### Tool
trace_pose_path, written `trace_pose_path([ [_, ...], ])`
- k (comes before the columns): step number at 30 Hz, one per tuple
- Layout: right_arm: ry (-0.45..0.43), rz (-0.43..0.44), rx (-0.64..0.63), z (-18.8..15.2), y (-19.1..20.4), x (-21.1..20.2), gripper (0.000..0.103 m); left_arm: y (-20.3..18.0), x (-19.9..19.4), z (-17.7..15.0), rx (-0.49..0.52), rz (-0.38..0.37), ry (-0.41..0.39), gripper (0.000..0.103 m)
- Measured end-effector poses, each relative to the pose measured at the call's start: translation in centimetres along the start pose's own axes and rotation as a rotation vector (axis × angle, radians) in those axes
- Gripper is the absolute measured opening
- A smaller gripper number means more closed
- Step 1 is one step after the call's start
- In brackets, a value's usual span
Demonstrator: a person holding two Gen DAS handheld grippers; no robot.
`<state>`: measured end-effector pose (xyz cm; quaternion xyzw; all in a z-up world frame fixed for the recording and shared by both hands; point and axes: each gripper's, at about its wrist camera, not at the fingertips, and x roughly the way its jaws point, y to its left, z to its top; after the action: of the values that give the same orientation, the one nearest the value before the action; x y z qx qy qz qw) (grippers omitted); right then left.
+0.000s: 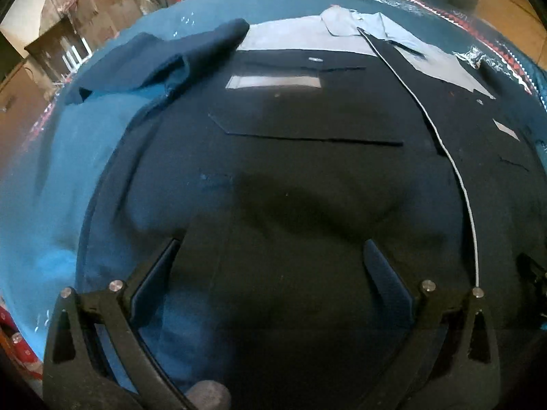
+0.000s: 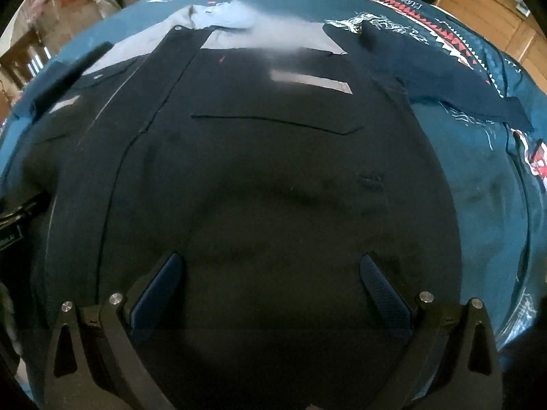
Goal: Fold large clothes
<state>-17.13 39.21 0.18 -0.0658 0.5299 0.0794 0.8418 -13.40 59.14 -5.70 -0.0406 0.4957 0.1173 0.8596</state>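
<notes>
A large dark navy work jacket (image 1: 290,171) (image 2: 273,171) with a grey yoke and collar (image 1: 342,30) (image 2: 239,30) lies front-up on a teal bedcover. Its chest pockets carry grey reflective strips (image 1: 273,82) (image 2: 311,82). One sleeve (image 1: 164,61) is folded up at the left in the left wrist view; the other sleeve (image 2: 444,78) stretches out to the right in the right wrist view. My left gripper (image 1: 273,259) hovers open over the jacket's lower left half. My right gripper (image 2: 271,273) hovers open over the lower right half. Neither holds cloth.
The teal bedcover (image 1: 68,171) (image 2: 485,188) has a red and white pattern along its far edge (image 2: 427,20). Cardboard boxes (image 1: 99,3) and dark furniture stand at the back left. Wooden panels (image 2: 485,10) stand at the back right. The other gripper's body (image 2: 13,218) shows at the left edge.
</notes>
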Motion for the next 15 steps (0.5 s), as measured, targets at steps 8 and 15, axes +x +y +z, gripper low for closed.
trace_pose_path([
  [8,0.015,0.010,0.025,0.13,-0.14,0.20,0.103,-0.10,-0.11,-0.39,-0.002,0.015,-0.020,0.103],
  [15,0.006,0.015,0.035,0.33,-0.16,0.52,0.103,-0.15,0.28,0.24,-0.006,0.025,-0.018,0.103],
])
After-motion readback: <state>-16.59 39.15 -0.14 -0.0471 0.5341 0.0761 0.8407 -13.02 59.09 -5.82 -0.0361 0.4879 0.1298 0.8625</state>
